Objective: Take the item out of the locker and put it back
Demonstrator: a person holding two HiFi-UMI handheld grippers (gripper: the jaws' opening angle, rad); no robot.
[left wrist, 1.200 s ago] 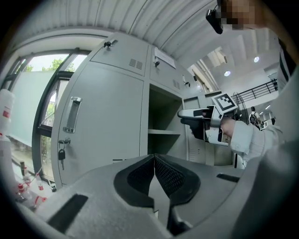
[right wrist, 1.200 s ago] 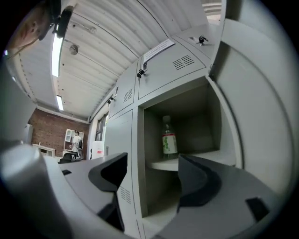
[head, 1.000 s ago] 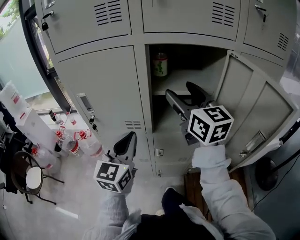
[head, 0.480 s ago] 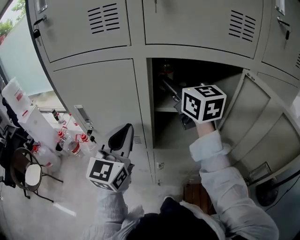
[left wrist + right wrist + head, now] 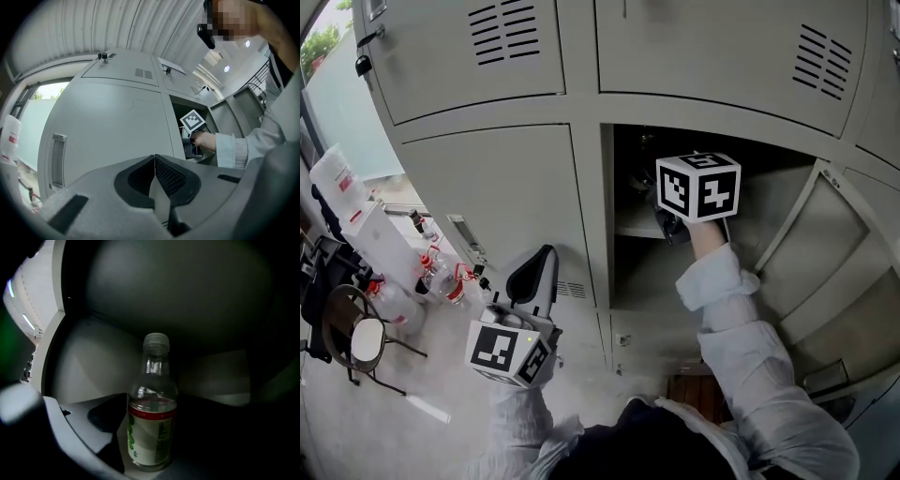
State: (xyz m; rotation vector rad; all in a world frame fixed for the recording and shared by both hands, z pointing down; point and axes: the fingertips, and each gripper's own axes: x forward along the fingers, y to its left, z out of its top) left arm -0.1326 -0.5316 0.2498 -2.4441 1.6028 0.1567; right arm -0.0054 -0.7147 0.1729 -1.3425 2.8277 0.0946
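A clear glass bottle (image 5: 152, 427) with a white cap and a red-and-green label stands upright on the shelf of the dark open locker (image 5: 630, 228). My right gripper (image 5: 667, 217) reaches into that compartment, and its marker cube (image 5: 698, 186) hides the bottle in the head view. Its jaws are opening with the bottle between them. The left finger (image 5: 105, 416) stands close beside the glass, while the right finger is lost in shadow. My left gripper (image 5: 154, 161) hangs low in front of the closed lockers, shut and empty.
The locker's door (image 5: 830, 248) swings open to the right. A closed locker door with a handle (image 5: 469, 239) is at the left. Several plastic bottles (image 5: 441, 277) and a round stool (image 5: 356, 345) are on the floor at the far left.
My right gripper has risen from in front of the lower opening and gone into the upper shelf space. The left gripper has stayed low, drifting slightly left.
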